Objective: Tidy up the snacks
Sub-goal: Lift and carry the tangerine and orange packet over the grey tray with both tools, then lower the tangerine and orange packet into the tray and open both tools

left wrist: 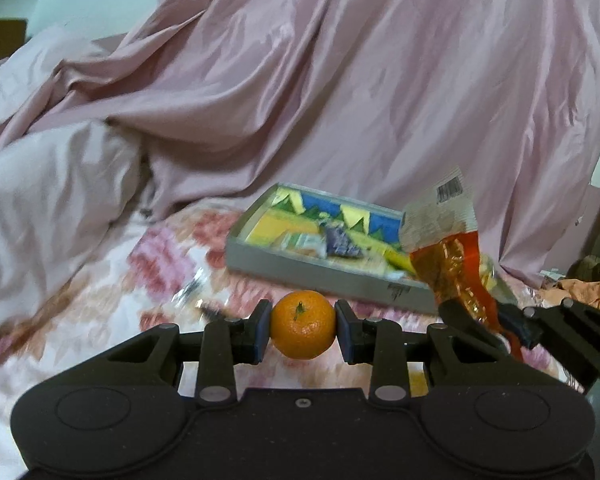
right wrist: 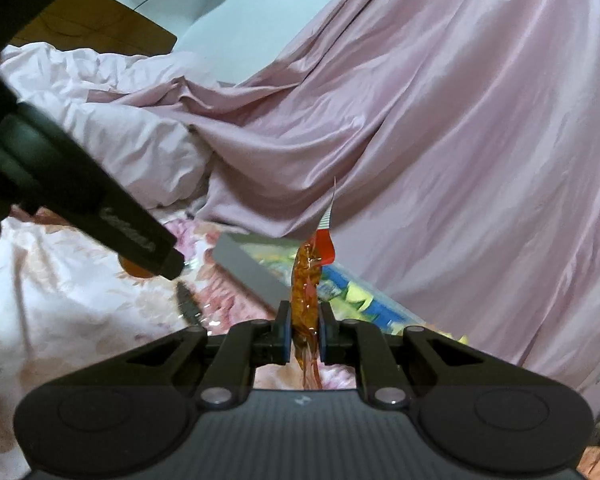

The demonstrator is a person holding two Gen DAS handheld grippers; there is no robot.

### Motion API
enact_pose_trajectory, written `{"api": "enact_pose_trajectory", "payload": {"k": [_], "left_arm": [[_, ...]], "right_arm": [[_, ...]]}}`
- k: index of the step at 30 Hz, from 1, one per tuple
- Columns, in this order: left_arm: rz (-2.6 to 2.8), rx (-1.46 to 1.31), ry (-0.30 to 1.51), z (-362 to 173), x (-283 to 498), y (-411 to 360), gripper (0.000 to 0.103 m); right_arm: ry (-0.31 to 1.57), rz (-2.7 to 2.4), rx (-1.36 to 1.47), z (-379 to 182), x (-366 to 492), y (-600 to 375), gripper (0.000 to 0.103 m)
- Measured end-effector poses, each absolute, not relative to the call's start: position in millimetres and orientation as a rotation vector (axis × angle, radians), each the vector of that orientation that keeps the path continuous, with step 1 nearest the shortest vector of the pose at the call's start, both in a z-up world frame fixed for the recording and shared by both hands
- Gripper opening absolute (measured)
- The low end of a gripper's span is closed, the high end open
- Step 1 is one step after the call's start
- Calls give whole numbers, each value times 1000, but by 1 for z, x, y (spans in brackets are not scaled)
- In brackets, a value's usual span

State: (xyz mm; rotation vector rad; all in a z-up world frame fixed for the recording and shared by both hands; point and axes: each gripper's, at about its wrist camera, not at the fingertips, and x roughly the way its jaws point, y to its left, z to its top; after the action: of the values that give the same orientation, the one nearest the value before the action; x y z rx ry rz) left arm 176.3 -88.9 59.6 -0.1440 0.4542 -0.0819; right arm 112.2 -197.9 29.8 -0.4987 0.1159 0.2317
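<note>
The left gripper [left wrist: 302, 330] is clamping the mandarin [left wrist: 302, 324] at its sides above the bed [left wrist: 100, 320], near the tray's [left wrist: 320, 270] front wall (firm, bruisable); the right gripper [right wrist: 305, 330] is pinching a light, crinkly snack packet [right wrist: 306, 292].

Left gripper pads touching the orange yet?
Touching. The left wrist view shows both pads of the left gripper pressed against the orange's sides, no gap.

1 mandarin [left wrist: 302, 324] sits between the left fingers [left wrist: 260, 330]. 1 orange snack packet [right wrist: 306, 292] is between the right fingers [right wrist: 283, 332]. Beyond both: 1 grey tray [left wrist: 324, 270], holding several blurred snacks.
</note>
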Motion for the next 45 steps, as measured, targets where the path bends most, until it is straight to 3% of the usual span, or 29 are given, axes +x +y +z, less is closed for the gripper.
{"api": "enact_pose_trajectory", "payload": {"k": [11, 25, 45], "left_arm": [[-67, -104, 370, 83, 234, -120, 36], [-86, -86, 384, 63, 307, -139, 36], [-92, -152, 463, 26, 353, -143, 36]], "right_arm": [[28, 183, -441, 43, 149, -219, 14], [-37, 127, -484, 25, 215, -231, 14], [107, 108, -399, 6, 272, -256, 15]]}}
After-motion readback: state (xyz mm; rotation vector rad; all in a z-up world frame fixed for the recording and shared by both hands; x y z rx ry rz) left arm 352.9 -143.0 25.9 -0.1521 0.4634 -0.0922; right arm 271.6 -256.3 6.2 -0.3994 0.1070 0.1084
